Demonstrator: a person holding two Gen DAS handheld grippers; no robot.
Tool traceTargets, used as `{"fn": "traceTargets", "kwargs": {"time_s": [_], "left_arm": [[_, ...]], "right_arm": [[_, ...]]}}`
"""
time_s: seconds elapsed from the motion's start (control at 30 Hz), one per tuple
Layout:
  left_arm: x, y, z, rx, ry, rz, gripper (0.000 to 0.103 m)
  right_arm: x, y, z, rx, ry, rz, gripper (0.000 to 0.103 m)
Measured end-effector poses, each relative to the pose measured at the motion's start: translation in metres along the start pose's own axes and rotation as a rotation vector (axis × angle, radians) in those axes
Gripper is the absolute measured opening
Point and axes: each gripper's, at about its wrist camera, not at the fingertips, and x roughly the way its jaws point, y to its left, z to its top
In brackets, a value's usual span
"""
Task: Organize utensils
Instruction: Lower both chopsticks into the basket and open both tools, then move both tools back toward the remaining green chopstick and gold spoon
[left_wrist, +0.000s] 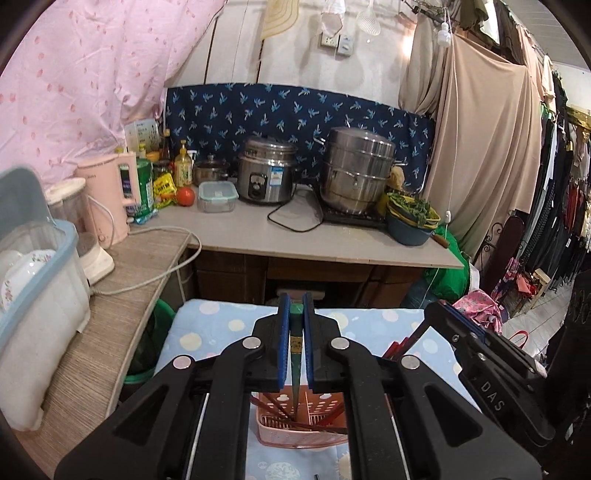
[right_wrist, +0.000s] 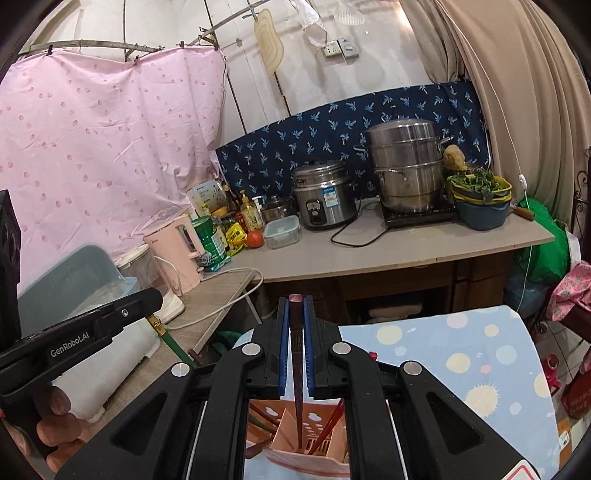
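Our left gripper (left_wrist: 295, 306) had its blue pads pressed nearly together, pinching a green chopstick (left_wrist: 295, 354) that stood upright between them, its top just clearing the fingertips and its lower end reaching down into the pink utensil basket (left_wrist: 303, 435) directly below the jaws. Our right gripper (right_wrist: 295, 308) was likewise closed tight on a dark red chopstick (right_wrist: 296, 354), which ran down between its pads into a compartment of the same basket, seen beneath it. More red chopsticks (right_wrist: 328, 424) leaned inside the basket's other compartments. The basket rested on a blue cloth with pale dots (right_wrist: 461, 350). In the right wrist view, our left gripper showed at the left edge, a hand (right_wrist: 55, 424) wrapped around its grip. Beyond lay a counter (left_wrist: 258, 229) with a rice cooker (left_wrist: 266, 173) and a steamer pot (left_wrist: 356, 170).
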Motion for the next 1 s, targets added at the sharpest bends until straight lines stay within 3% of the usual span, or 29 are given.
{"fn": "traceTargets", "kwargs": {"time_s": [0.43,0.53,0.6,0.77,1.0], "left_arm": [[0.037,0.003,-0.020,-0.016,0.071,-0.001,0.007],[0.041,0.003,-0.023,-0.023,0.073,-0.004,0.007],[0.041,0.003,-0.024,-0.021,0.064,0.008,0.017],[0.036,0.006,-0.024,-0.025,0.050,0.017,0.033],[0.022,0.005,-0.028,-0.020,0.038,0.036,0.040]], "right_arm": [[0.036,-0.010,-0.026,0.011,0.094,-0.032,0.008],[0.035,-0.014,-0.028,0.020,0.089,-0.035,0.017],[0.033,-0.016,-0.028,0.026,0.082,-0.038,0.025],[0.022,-0.021,-0.027,0.041,0.064,-0.037,0.026],[-0.002,-0.022,-0.030,0.036,0.040,-0.035,0.026]]}}
